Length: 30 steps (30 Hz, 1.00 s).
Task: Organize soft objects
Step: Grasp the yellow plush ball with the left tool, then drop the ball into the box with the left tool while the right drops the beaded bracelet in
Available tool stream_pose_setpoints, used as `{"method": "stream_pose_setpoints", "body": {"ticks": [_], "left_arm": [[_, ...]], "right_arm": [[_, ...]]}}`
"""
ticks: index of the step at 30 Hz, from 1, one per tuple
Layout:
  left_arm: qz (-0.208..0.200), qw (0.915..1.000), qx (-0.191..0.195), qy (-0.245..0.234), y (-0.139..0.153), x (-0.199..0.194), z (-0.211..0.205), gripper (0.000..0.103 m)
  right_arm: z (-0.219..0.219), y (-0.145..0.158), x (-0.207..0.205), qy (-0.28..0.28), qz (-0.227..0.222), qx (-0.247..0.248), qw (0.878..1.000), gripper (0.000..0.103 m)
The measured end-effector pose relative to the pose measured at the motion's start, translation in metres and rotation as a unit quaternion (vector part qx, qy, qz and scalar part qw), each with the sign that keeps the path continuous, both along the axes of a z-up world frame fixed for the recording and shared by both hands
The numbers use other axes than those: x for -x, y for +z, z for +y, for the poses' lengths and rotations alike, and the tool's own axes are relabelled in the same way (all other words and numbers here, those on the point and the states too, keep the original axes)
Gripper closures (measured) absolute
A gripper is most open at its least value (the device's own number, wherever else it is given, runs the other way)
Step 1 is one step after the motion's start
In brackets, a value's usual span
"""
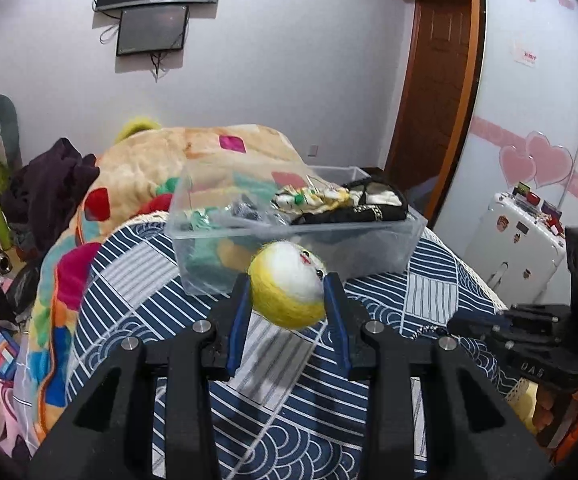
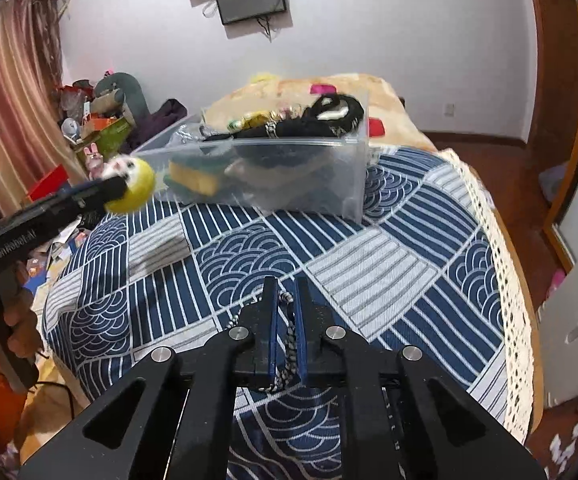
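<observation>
— At eleven o'clock from the right wrist view, what does the left gripper (image 2: 119,190) hold?

— A yellow-and-white plush ball (image 1: 289,284), jaws clamped on either side of it, lifted off the patterned bedspread (image 1: 149,276), just before the clear plastic bin (image 1: 369,248).

— And the bin's contents?

— At its left end, a green-and-yellow soft item (image 2: 193,178) low against the wall. Toward the middle, a pale fabric piece with green bits (image 1: 309,198). At the right, a black bundle (image 1: 353,210) heaped above the rim.

— The right gripper (image 2: 286,296)?

— At six o'clock, low over the bedspread, jaws nearly together, pinching a braided black-and-white cord (image 2: 287,344).
</observation>
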State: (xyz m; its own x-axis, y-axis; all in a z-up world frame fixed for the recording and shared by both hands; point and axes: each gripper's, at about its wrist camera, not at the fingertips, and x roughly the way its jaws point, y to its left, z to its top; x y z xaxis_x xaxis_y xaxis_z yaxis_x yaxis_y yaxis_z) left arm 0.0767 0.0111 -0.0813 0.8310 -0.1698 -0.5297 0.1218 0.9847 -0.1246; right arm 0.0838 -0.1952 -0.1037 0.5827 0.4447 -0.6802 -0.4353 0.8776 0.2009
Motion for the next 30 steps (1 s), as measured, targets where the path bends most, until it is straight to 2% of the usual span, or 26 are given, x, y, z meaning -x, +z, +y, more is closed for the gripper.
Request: {"method": "stream_pose_setpoints", "body": {"ticks": [1,3,4,5,6,10,11,15,16,17,19,20,22,30], "left_arm": [[-0.001,1.0000,0.000,0.001,0.000,0.001,0.001,0.067],[0.001,1.0000,0.001,0.002,0.000,0.002,0.002,0.067],[0.001,1.0000,0.000,0.003,-0.001,0.003,0.003,0.067],[0.003,1.0000,-0.002,0.004,-0.003,0.003,0.003,0.067],[0.006,1.0000,-0.001,0.004,-0.004,0.004,0.004,0.067],[0.015,0.9999,0.002,0.005,-0.010,0.004,0.005,0.067],[0.016,0.9999,0.003,0.005,-0.011,0.004,0.005,0.067],[0.017,0.9998,0.001,0.004,-0.013,0.004,0.005,0.067],[0.017,0.9999,0.000,0.003,-0.013,0.004,0.004,0.067],[0.017,0.9999,-0.001,0.003,-0.013,0.004,0.004,0.067],[0.017,0.9998,-0.005,0.004,-0.014,0.004,0.003,0.067],[0.017,0.9998,-0.006,0.005,-0.014,0.004,0.003,0.067],[0.014,0.9999,-0.006,0.006,-0.013,0.003,0.004,0.067],[-0.010,0.9998,-0.014,0.010,0.003,-0.007,0.008,0.067]], "right_arm": [[0.000,-0.003,0.000,-0.006,0.004,0.009,1.000,0.092],[0.001,-0.009,0.001,-0.007,0.011,0.022,1.000,0.077],[0.000,-0.012,0.001,-0.009,0.014,0.025,1.000,0.066],[-0.001,-0.013,0.003,-0.011,0.017,0.023,1.000,0.057],[-0.003,-0.014,0.005,-0.011,0.020,0.018,1.000,0.053],[-0.003,-0.013,0.009,-0.002,0.028,-0.012,1.000,0.026],[-0.001,-0.013,0.010,0.000,0.025,-0.009,1.000,0.023],[0.016,-0.022,0.011,0.018,0.024,0.028,0.999,0.024],[0.020,-0.025,0.012,0.021,0.022,0.040,0.999,0.036],[0.022,-0.026,0.013,0.022,0.013,0.051,0.998,0.058],[0.023,-0.026,0.014,0.012,-0.007,0.076,0.997,0.079],[0.020,-0.025,0.013,0.010,-0.005,0.067,0.998,0.087],[0.012,-0.023,0.009,0.006,-0.002,0.049,0.999,0.091],[0.017,0.004,0.006,0.013,-0.051,0.043,0.998,0.091]]}}
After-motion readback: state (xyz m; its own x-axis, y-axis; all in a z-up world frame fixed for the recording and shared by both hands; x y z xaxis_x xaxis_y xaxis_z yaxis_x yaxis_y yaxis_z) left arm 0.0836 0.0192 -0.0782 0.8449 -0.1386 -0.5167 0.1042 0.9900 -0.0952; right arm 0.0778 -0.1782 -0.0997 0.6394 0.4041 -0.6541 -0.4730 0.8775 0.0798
